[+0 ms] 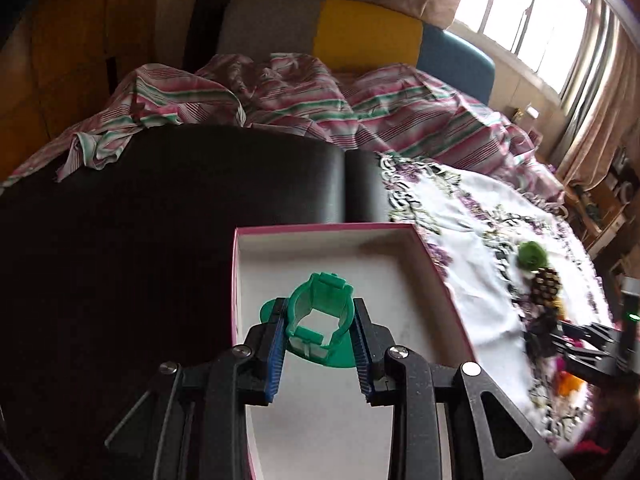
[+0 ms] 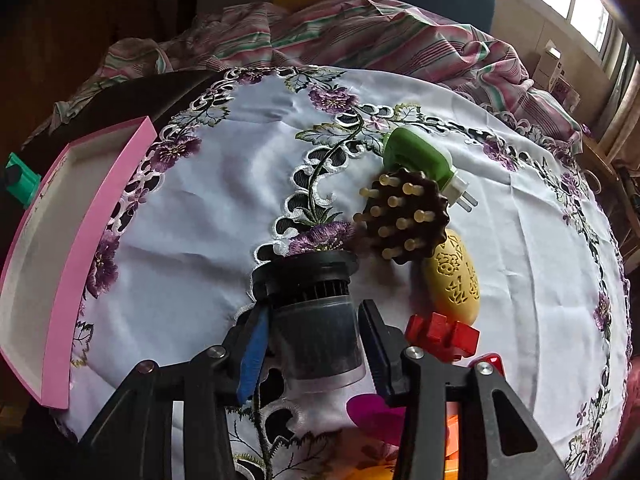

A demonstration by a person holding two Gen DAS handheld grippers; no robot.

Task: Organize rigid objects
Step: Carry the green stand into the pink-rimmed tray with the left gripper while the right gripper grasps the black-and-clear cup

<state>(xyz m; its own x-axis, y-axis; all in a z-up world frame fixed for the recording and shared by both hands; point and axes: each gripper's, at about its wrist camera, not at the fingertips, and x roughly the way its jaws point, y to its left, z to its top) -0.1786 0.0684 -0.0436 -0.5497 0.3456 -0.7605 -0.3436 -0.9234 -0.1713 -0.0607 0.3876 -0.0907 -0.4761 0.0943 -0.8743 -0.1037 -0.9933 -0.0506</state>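
Green plastic clip (image 1: 320,320) sits pinched tight in the left gripper (image 1: 320,344), hanging over the white floor of the pink-edged box (image 1: 352,229) at the tabletop's dark side; its base disc overhangs the jaws, so a tilted release could let it bounce or land askew. The right gripper (image 2: 312,344) has its jaws part-closed around a black-capped cylinder (image 2: 314,320) standing on the embroidered cloth (image 2: 208,208), left pad touching, right pad seemingly just short. A one-sided squeeze may tip it toward the red block (image 2: 442,336), yellow pod (image 2: 454,276), brown peg brush (image 2: 404,216) and green plug-in (image 2: 420,160).
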